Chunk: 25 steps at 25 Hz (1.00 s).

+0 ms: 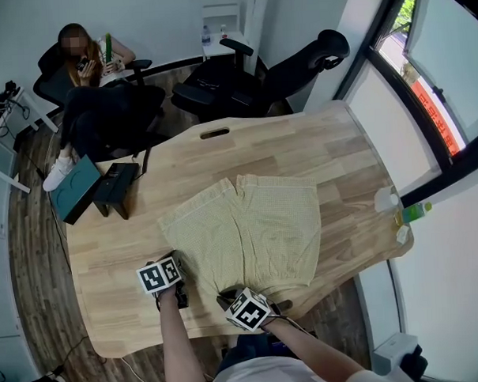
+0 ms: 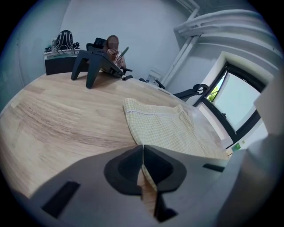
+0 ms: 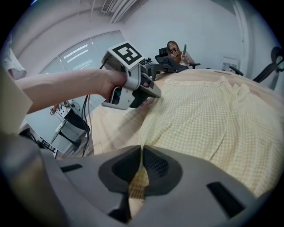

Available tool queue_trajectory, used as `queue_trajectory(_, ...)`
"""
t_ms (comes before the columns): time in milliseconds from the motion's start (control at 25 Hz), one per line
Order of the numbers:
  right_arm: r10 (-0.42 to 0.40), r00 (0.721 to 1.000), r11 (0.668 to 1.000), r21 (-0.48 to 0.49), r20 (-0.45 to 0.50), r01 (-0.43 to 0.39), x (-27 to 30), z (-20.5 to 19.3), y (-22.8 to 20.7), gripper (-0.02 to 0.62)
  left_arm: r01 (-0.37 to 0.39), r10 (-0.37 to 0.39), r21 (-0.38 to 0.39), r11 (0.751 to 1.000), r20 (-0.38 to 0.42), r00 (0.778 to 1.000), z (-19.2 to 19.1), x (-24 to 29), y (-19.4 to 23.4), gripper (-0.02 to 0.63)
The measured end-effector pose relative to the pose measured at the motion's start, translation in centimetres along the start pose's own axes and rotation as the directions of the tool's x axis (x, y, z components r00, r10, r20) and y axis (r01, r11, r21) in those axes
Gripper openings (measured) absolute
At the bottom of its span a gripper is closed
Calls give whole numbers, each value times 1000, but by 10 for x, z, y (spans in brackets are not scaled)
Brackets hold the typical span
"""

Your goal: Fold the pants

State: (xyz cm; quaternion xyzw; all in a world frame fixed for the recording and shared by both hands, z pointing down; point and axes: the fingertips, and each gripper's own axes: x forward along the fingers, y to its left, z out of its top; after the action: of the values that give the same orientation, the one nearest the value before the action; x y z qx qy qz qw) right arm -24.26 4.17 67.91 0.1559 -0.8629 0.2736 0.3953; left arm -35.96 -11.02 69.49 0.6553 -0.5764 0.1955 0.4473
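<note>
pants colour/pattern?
Pale yellow with a fine check; the pants show it best in the right gripper view.

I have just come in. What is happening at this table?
A person holds a gripper in each hand and works on the yellow checked pants, which lie spread flat on the wooden table. The left gripper is shut on the near left corner of the cloth. The right gripper is shut on the near edge beside it. No fold has been made yet.
</note>
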Motion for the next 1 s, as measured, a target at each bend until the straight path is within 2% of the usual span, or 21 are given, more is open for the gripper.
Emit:
queue_trajectory(200, 10, 999, 999, 41, 44, -12, -8, 7, -3, 17, 36, -35, -27, 999, 39, 999, 13, -6, -9, 14)
queue_trajectory(600, -30, 996, 999, 42, 89, 26, -22, 16, -12, 15, 75, -72, -36, 997, 82, 994, 29, -14, -25, 12)
queue_trajectory(800, -44, 993, 998, 53, 111, 39, -28, 20, -15, 15, 131, -123, -69, 989, 119, 985, 39, -20, -34, 12)
queue_trajectory(1000, -55, 991, 996, 69, 121, 47, -34, 22, -19, 15, 139, -131, -52, 989, 142, 981, 49, -25, -44, 12)
